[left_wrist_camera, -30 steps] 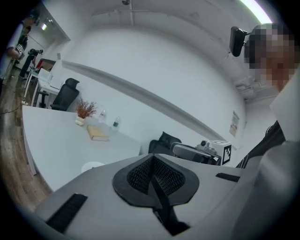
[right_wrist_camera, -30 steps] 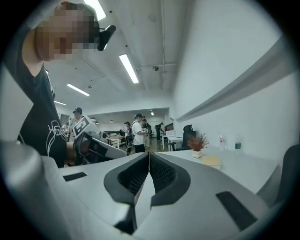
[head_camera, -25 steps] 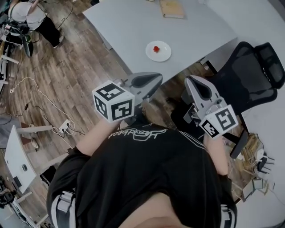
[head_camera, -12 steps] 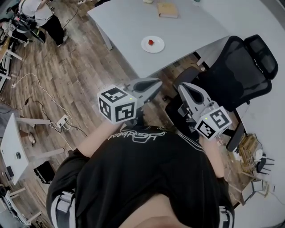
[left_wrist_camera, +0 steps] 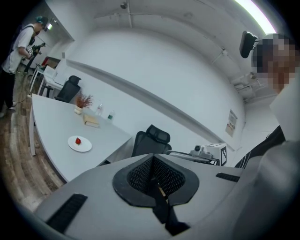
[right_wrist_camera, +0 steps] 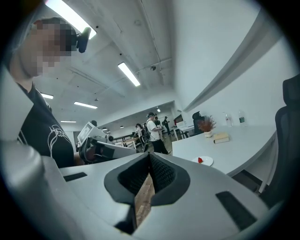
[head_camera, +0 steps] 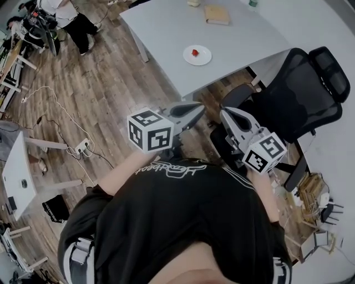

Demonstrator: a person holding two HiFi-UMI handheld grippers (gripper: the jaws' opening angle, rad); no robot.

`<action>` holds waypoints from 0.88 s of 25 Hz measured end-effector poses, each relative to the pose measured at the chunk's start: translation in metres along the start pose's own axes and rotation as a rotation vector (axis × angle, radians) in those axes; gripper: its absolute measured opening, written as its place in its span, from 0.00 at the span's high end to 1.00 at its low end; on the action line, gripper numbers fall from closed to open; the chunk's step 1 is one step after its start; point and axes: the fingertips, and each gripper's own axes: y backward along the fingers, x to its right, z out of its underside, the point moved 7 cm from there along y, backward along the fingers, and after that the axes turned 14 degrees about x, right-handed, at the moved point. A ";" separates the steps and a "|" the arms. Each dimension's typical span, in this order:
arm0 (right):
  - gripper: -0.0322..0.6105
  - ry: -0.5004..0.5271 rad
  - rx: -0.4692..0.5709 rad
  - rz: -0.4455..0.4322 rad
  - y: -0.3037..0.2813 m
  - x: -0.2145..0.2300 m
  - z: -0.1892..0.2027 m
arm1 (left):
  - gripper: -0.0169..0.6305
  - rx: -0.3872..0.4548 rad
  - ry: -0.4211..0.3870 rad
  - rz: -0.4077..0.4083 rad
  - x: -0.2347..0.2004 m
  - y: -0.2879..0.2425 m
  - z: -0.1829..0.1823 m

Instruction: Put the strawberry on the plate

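Red strawberry [head_camera: 194, 52] sat on the plate [head_camera: 204, 58], your left gripper [head_camera: 191, 110] and right gripper [head_camera: 232, 116] far off, jaws together and empty (job looked done), so any reach toward it risked dislodging it.

One strawberry [head_camera: 194, 52], one plate [head_camera: 204, 56], one book [head_camera: 217, 15] (one black chair [head_camera: 299, 94]).

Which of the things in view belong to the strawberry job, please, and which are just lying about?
Job in hand: strawberry, already on the white plate; left gripper and right gripper, both shut and empty.

Lying about: book, office chair, power strip on the floor.
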 end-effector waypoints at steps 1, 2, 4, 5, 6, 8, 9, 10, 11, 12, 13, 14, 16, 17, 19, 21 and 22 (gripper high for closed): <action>0.94 0.000 0.001 -0.002 0.000 -0.001 0.000 | 0.96 0.000 -0.003 -0.002 0.001 0.001 0.000; 0.94 0.001 0.001 -0.005 -0.001 -0.002 -0.001 | 0.96 0.000 -0.006 -0.004 0.001 0.002 -0.001; 0.94 0.003 0.000 -0.009 -0.001 -0.003 -0.001 | 0.96 0.000 -0.013 -0.004 0.003 0.002 -0.002; 0.94 0.005 -0.001 -0.010 -0.001 -0.003 -0.002 | 0.96 0.000 -0.016 -0.003 0.005 0.001 -0.002; 0.94 0.006 -0.001 -0.012 -0.001 -0.003 -0.002 | 0.96 -0.001 -0.019 -0.002 0.006 0.001 -0.002; 0.94 0.010 -0.002 -0.017 -0.001 -0.004 -0.003 | 0.96 -0.003 -0.024 0.001 0.008 0.000 -0.003; 0.94 0.013 -0.003 -0.021 -0.002 -0.005 -0.004 | 0.96 -0.005 -0.026 0.002 0.009 0.000 -0.003; 0.94 0.016 -0.004 -0.023 -0.002 -0.005 -0.005 | 0.96 -0.005 -0.028 0.003 0.010 -0.001 -0.003; 0.94 0.019 -0.004 -0.025 -0.002 -0.005 -0.006 | 0.96 -0.005 -0.030 0.003 0.011 -0.001 -0.003; 0.94 0.022 -0.004 -0.026 -0.002 -0.005 -0.006 | 0.96 -0.004 -0.032 0.003 0.011 -0.001 -0.003; 0.94 0.024 -0.004 -0.026 -0.001 -0.006 -0.007 | 0.96 -0.004 -0.034 0.003 0.012 0.000 -0.004; 0.94 0.026 -0.004 -0.024 -0.001 -0.006 -0.007 | 0.96 -0.004 -0.037 0.004 0.013 0.000 -0.004; 0.94 0.030 -0.005 -0.021 0.000 -0.007 -0.008 | 0.96 -0.005 -0.041 0.006 0.015 0.001 -0.004; 0.94 0.032 -0.005 -0.020 0.001 -0.008 -0.009 | 0.96 -0.006 -0.042 0.007 0.016 0.001 -0.004; 0.94 0.034 -0.005 -0.018 0.002 -0.008 -0.010 | 0.96 -0.007 -0.042 0.006 0.017 0.000 -0.004; 0.94 0.033 -0.001 -0.015 0.004 -0.007 -0.011 | 0.96 -0.007 -0.040 0.005 0.018 -0.002 -0.004; 0.94 0.031 0.002 -0.013 0.005 -0.007 -0.012 | 0.96 -0.007 -0.040 0.004 0.019 -0.003 -0.004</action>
